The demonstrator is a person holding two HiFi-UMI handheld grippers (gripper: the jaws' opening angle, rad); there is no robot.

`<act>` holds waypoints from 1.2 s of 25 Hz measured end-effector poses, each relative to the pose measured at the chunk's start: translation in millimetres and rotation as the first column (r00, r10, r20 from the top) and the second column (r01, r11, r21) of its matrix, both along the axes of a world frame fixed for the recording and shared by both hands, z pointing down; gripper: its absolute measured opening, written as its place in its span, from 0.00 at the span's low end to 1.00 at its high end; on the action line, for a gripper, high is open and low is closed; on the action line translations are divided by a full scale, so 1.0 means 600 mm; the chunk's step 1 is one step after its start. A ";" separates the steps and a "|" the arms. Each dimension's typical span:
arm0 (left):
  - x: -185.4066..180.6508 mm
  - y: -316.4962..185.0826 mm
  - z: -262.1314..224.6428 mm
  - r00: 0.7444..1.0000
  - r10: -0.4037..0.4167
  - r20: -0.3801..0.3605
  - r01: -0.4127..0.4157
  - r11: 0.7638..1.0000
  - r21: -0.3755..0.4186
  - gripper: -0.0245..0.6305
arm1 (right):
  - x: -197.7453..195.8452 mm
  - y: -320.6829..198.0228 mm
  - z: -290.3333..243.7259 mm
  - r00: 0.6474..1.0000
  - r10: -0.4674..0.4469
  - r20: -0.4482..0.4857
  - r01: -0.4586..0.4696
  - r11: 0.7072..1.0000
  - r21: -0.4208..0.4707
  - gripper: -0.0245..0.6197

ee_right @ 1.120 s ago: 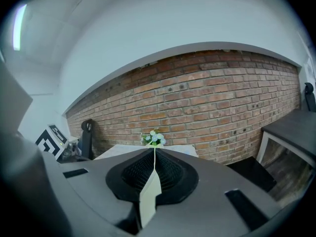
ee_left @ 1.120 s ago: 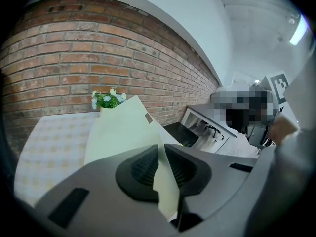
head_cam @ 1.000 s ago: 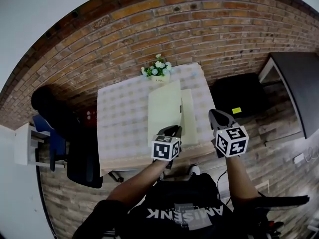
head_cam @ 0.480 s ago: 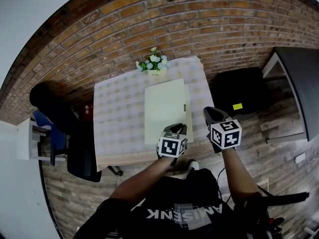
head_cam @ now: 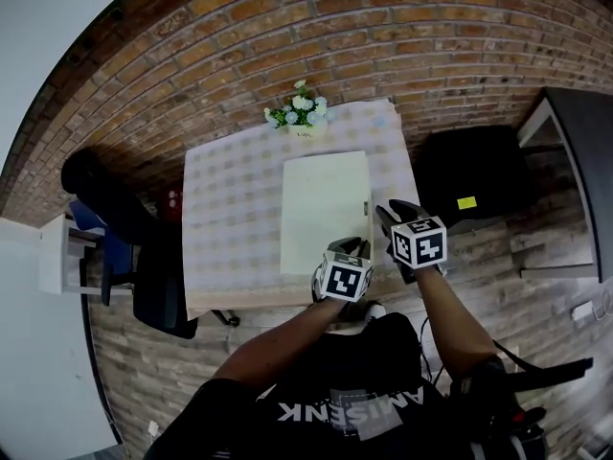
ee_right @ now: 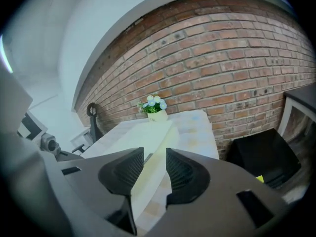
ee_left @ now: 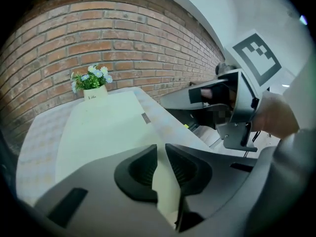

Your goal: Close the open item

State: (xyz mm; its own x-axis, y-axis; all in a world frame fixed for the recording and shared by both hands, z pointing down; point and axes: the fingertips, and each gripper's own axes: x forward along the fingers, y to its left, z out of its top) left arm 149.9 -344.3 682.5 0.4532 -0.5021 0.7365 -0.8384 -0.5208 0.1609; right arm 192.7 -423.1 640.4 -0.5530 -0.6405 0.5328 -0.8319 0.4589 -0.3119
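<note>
Cream box (head_cam: 324, 209), lid down, lies just ahead of my fingertips. Left gripper (ee_left: 161, 152) and right gripper (ee_right: 154, 154) have just been opening, both released, empty. Flowerpot (ee_left: 94, 95) lettering unreadable.

Head view: the near right corner of the pale case (head_cam: 324, 209) sits behind the left gripper (head_cam: 351, 247). Lettering on the flower pot (ee_left: 94, 95) is too tiny to read (can't make out the case's little side tab (ee_left: 145, 118) either). The dark table (head_cam: 582, 151) runs off the right edge.
</note>
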 end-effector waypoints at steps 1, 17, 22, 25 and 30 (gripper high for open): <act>0.003 0.002 0.001 1.000 0.004 0.003 -0.004 1.000 -0.011 0.13 | -0.008 -0.003 0.012 1.000 -0.013 -0.002 0.013 1.000 -0.014 0.31; 0.016 -0.002 0.038 1.000 0.017 0.016 -0.016 0.998 -0.066 0.16 | -0.052 -0.035 0.120 0.995 -0.098 -0.006 0.097 0.987 -0.129 0.37; 0.025 -0.003 0.038 1.000 0.017 -0.013 -0.017 0.998 -0.058 0.21 | -0.043 -0.033 0.132 0.997 -0.071 0.016 0.072 0.985 -0.154 0.39; 0.034 0.004 0.044 0.999 0.048 -0.007 -0.048 0.997 -0.068 0.26 | -0.046 -0.033 0.128 0.997 -0.074 0.013 0.075 0.988 -0.132 0.39; 0.030 -0.001 0.057 0.998 0.052 -0.022 -0.053 0.997 -0.054 0.15 | -0.046 -0.032 0.127 0.998 -0.066 0.012 0.067 0.990 -0.127 0.39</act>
State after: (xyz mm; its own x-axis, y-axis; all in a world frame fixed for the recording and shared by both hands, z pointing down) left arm 167.8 -344.9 716.5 0.4935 -0.4362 0.7524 -0.8062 -0.5541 0.2076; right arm 165.1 -442.6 716.6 -0.5967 -0.5293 0.6032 -0.7981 0.4697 -0.3774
